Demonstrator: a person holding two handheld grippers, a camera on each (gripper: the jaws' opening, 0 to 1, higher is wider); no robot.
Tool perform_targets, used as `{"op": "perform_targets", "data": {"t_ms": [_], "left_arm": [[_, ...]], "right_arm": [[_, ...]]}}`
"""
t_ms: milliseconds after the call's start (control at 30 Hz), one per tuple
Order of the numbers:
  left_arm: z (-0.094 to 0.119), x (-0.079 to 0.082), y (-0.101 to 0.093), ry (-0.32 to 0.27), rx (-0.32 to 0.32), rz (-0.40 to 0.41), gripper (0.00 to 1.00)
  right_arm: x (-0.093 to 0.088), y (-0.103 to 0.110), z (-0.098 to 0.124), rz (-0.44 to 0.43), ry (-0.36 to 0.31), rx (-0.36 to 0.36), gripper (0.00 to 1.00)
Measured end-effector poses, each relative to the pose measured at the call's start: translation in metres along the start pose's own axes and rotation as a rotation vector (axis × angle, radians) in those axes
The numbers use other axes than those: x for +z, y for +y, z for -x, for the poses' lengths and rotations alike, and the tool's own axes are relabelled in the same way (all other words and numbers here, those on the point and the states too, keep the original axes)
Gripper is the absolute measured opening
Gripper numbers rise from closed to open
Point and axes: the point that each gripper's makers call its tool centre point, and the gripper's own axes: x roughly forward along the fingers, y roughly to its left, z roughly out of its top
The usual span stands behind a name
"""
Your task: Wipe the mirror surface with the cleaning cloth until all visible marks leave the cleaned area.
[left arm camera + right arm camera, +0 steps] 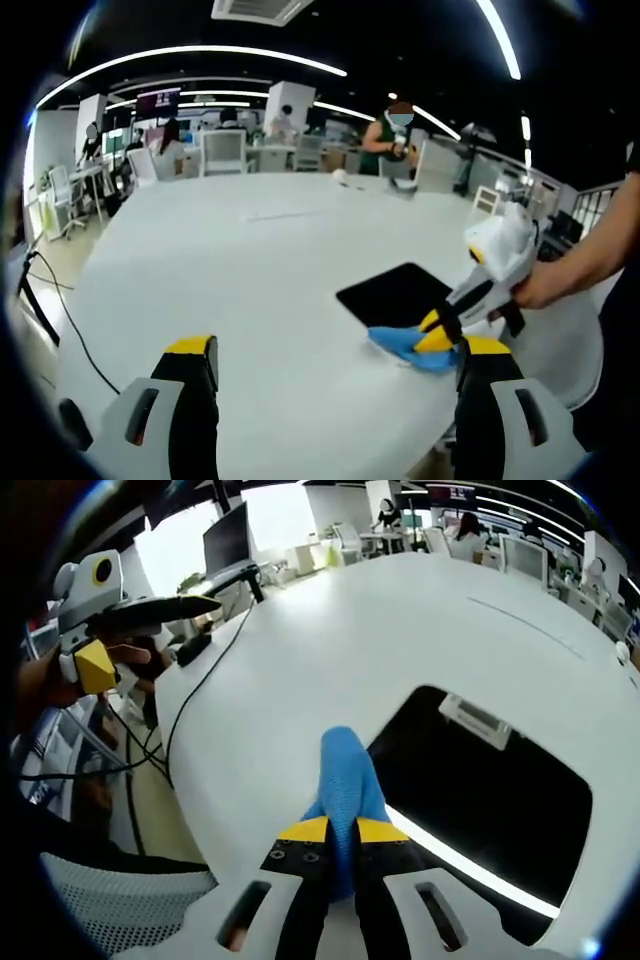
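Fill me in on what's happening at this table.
A person is holding a claw in each hand at a big white table. The right claw is shut on a blue cloth, which rests on the table right beside a dark mirror lying flat. The cloth is at the mirror's edge rather than on the glass, so wiping does not look under way. The left claw is open, holds nothing and hovers over bare table to one side.
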Motion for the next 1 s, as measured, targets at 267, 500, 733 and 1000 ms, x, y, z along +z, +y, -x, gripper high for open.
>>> {"op": "perform_targets", "data": {"t_ms": [267,500,733,1000], "left_arm": [[-0.0029,0.0026,0.0010,-0.003,-0.001,-0.001,1.00],[-0.0029,0.0009,0.0011,0.003,0.000,-0.002,1.00],[-0.0019,0.0002,0.0027,0.005,0.004,0.000,1.00],[-0.0029,-0.0010,0.0041,0.008,0.005,0.004,1.00]], "right_arm": [[0.0000,-0.0002,0.0002,0.007,0.004,0.011,0.03],[-0.0003,-0.0002,-0.0003,0.015,0.005,0.018,0.03],[-0.0002,0.0005,0.0001,0.030,0.006,0.027,0.03],[0.0001,-0.0007,0.0001,0.021,-0.004,0.032,0.03]]}}
